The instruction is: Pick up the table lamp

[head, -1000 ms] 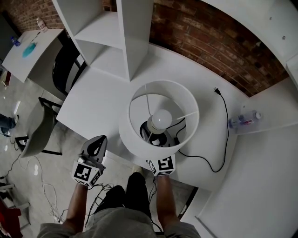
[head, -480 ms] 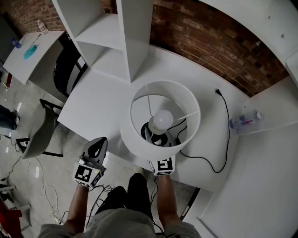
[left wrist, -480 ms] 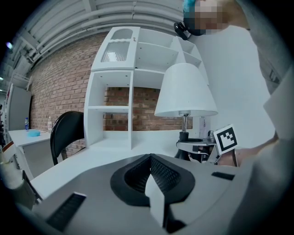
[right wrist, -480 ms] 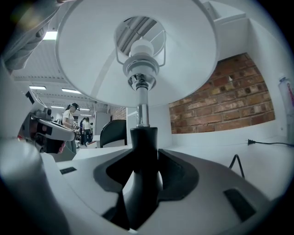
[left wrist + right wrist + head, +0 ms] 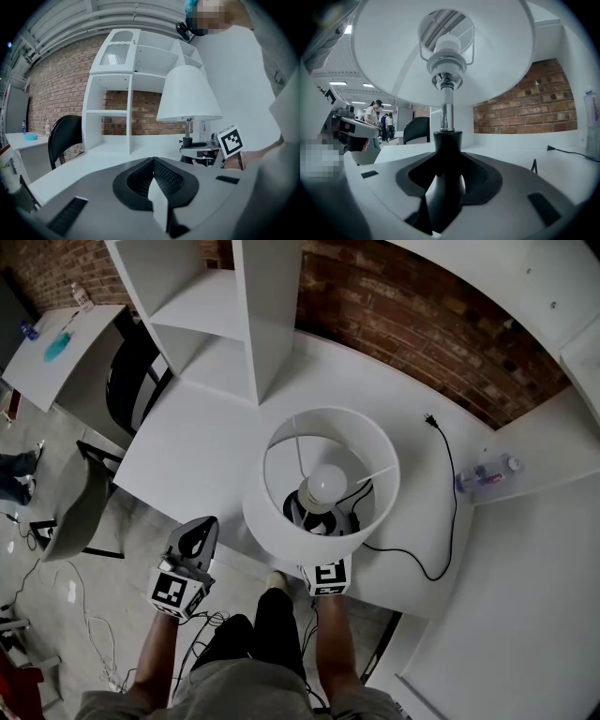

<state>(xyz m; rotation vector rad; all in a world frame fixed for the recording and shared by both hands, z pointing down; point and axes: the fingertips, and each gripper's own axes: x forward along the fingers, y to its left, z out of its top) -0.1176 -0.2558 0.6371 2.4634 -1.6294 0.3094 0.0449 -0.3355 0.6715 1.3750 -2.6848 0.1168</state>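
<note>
Right gripper (image 5: pixel 446 187): jaws closing round the black foot of the table lamp (image 5: pixel 323 482), which stands between them and fills the gap. From the head view only its marker cube shows, tucked under the near edge of the shade.

Left gripper (image 5: pixel 199 531): jaws drawn together, nothing between them. Held off the table's near edge, to the left of the lamp and apart from it.

Table lamp: upright on the white table (image 5: pixel 206 456), close to its near edge, directly before the person. White drum shade, bulb visible through the open top, chrome stem on a black foot.

Cord (image 5: pixel 452 493): black, runs from the lamp's foot across the tabletop to the right and back, ending in a loose plug near the wall.

Shelf unit (image 5: pixel 253 315): white, stands on the table behind the lamp.

Bottle (image 5: pixel 486 474): clear plastic, lying on its side on the adjoining white surface to the right.

Brick wall (image 5: pixel 394 315): behind the table.

Black chair (image 5: pixel 127 381): at the table's left side.
</note>
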